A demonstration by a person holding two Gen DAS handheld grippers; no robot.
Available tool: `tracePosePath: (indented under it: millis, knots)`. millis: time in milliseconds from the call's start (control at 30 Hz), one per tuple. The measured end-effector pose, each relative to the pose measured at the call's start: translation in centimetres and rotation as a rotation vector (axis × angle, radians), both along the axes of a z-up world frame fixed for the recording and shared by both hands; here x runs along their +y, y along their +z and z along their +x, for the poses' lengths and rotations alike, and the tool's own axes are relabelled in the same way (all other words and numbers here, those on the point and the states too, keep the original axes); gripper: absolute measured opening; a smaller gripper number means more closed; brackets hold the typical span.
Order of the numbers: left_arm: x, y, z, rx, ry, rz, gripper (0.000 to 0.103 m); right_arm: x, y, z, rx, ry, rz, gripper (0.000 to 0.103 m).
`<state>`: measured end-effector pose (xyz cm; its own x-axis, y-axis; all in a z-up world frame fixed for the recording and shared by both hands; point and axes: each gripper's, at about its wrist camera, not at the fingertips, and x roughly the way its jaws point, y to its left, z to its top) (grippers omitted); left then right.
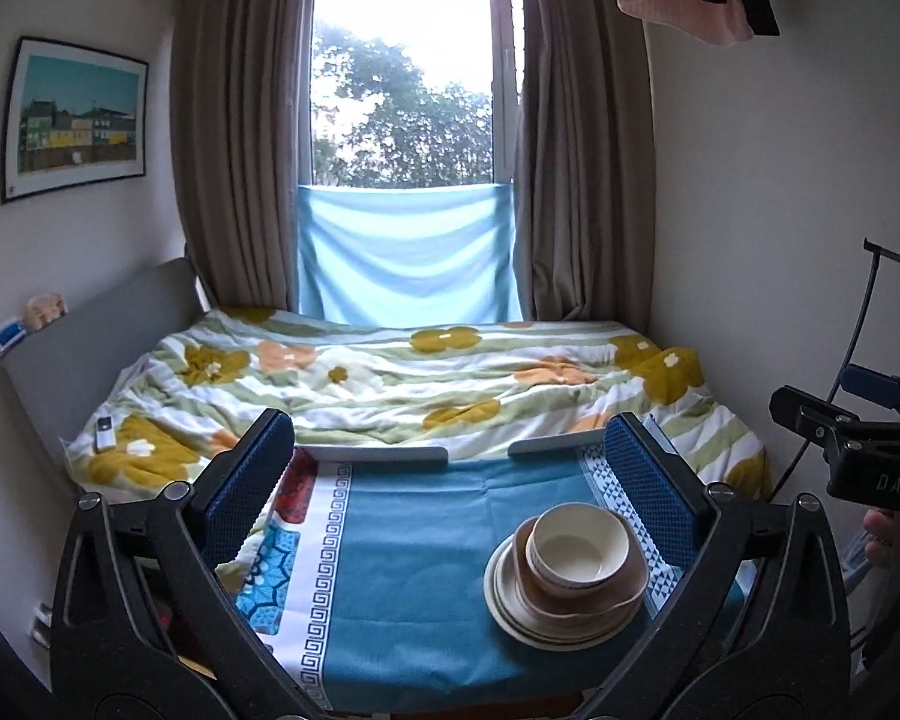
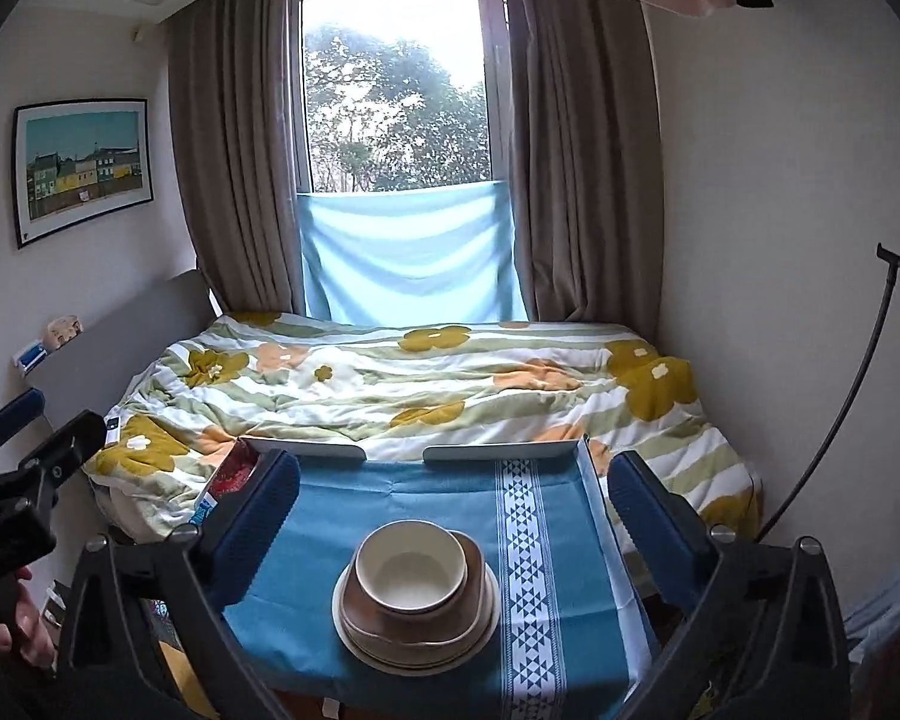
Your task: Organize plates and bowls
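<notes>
Left gripper (image 1: 450,480) apart | right gripper (image 2: 453,492) apart | stacked dishes (image 2: 417,594) below, untouched

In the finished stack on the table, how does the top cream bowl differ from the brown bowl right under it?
The cream bowl is round and pale; the brown bowl has a squarish outline with rounded corners. The cream bowl is narrower, so the brown bowl's rim shows around it. The cream bowl sits on top, nested in the brown bowl, which rests on the cream plates. Both stand upright and look empty, with neither gripper touching them.
</notes>
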<state>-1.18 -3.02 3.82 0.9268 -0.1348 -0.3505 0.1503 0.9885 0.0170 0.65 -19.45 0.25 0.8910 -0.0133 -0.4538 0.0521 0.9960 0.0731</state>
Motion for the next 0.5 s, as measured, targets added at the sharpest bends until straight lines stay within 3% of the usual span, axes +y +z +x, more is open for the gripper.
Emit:
tracePosePath:
  millis: [500]
  knots:
    - [0.60,-0.47,0.50,-0.002,0.005,0.004,0.103,0.88,-0.24,0.28,-0.004,-0.004,-0.024,0.102]
